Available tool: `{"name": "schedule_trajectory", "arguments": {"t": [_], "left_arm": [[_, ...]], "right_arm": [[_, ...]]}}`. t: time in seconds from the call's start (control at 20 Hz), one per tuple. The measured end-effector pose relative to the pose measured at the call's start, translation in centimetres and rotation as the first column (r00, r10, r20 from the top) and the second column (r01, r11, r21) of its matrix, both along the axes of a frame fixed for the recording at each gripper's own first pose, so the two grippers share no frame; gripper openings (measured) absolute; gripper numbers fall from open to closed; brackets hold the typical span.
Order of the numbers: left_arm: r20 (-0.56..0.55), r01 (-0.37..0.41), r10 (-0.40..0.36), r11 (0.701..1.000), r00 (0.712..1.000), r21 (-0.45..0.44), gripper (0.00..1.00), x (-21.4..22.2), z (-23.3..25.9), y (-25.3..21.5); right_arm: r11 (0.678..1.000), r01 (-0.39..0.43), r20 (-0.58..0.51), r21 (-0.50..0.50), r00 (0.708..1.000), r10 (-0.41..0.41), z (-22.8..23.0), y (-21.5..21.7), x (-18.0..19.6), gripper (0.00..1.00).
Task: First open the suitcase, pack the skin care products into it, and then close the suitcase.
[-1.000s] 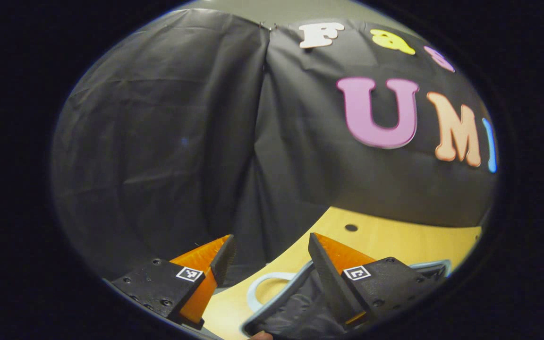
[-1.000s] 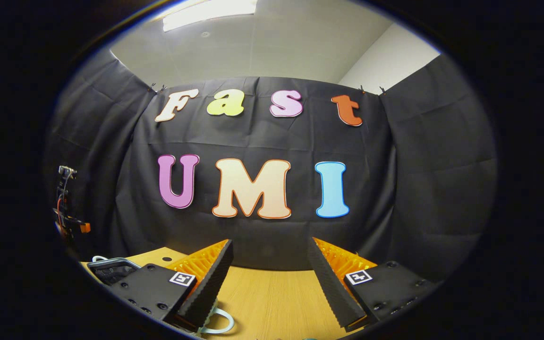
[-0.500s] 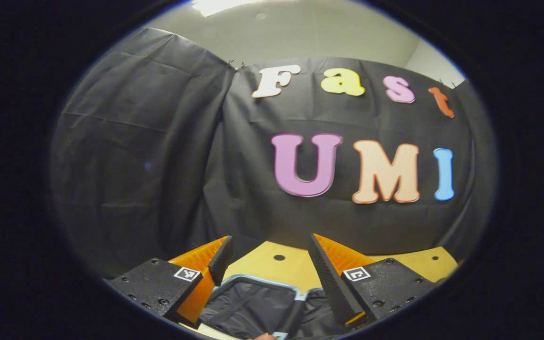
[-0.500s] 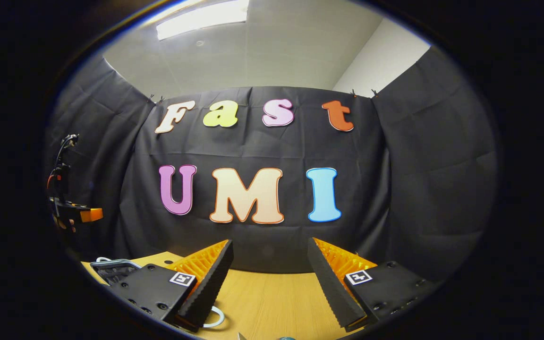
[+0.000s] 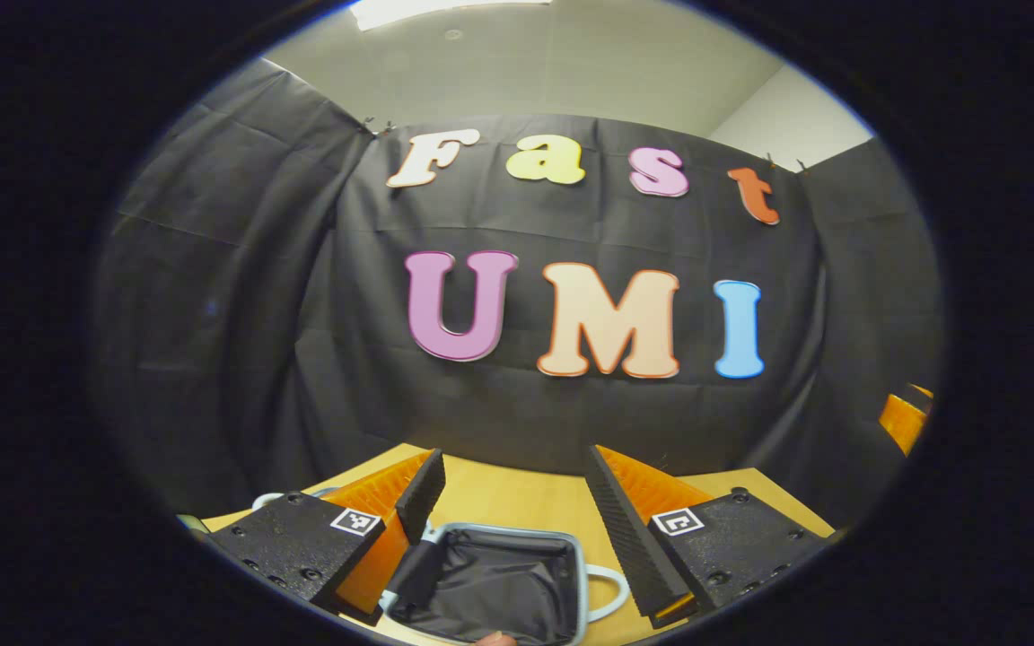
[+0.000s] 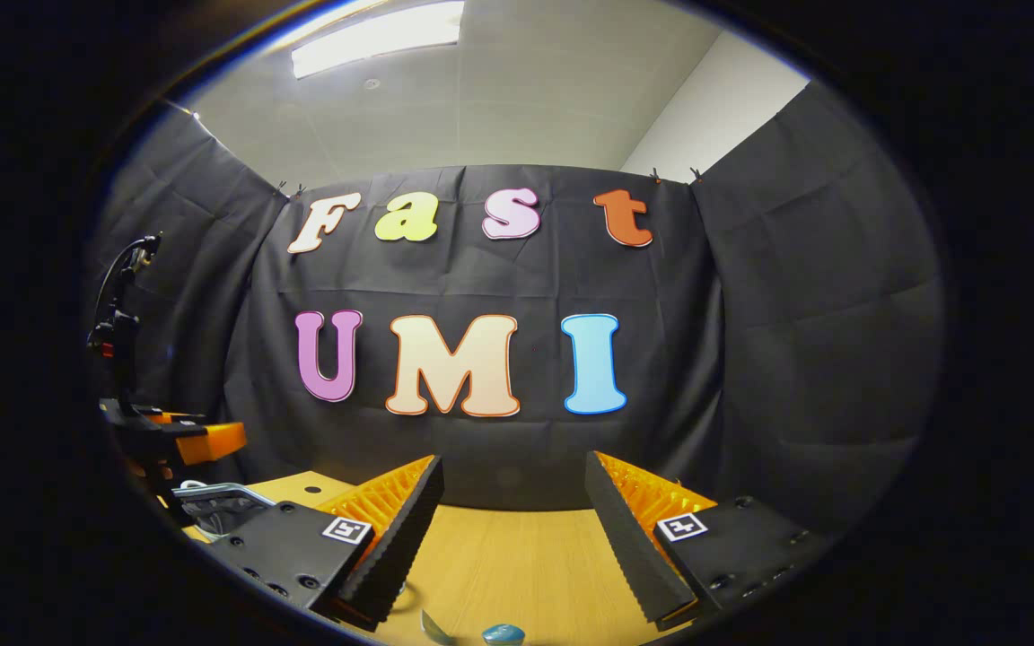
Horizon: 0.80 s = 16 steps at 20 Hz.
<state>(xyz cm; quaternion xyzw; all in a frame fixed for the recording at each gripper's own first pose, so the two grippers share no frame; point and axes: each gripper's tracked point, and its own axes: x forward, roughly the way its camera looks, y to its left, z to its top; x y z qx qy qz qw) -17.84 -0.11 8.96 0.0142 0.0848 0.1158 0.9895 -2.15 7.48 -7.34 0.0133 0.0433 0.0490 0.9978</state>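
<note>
In the left gripper view, the suitcase (image 5: 490,583) lies open on the wooden table (image 5: 517,498), showing a black lining inside a pale blue rim, with a pale handle (image 5: 611,592) on its right side. My left gripper (image 5: 512,467) hovers open above it, nothing between its fingers. My right gripper (image 6: 512,471) is open too, over bare table. A small blue skin care item (image 6: 503,634) peeks in at the bottom edge of the right gripper view. The suitcase's rim (image 6: 212,498) shows at the left there, below the left gripper (image 6: 176,440).
Black cloth walls close the booth behind and on both sides. The table (image 6: 517,556) runs back to the rear cloth. Part of the right gripper (image 5: 903,417) shows at the far right of the left gripper view.
The left gripper has swung round to face the back wall, and the open suitcase now sits below its fingers. In the right gripper view the left gripper has come further in.
</note>
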Motion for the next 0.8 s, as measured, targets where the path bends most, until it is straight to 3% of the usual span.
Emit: {"name": "schedule_trajectory", "arguments": {"t": [0.45,0.8], "left_arm": [[-0.13,0.131,-0.139,0.989,0.982,-0.068,0.94,-1.1,-5.2,-7.6],[-0.281,0.214,-0.234,0.972,0.931,-0.102,0.94,-3.2,-10.2,-11.1]], "right_arm": [[0.999,0.029,-0.044,-0.019,0.999,-0.03,-1.3,-4.7,-2.6,0.99],[0.999,0.044,-0.07,-0.027,0.996,-0.046,-2.0,-6.8,-3.7,0.99]]}}
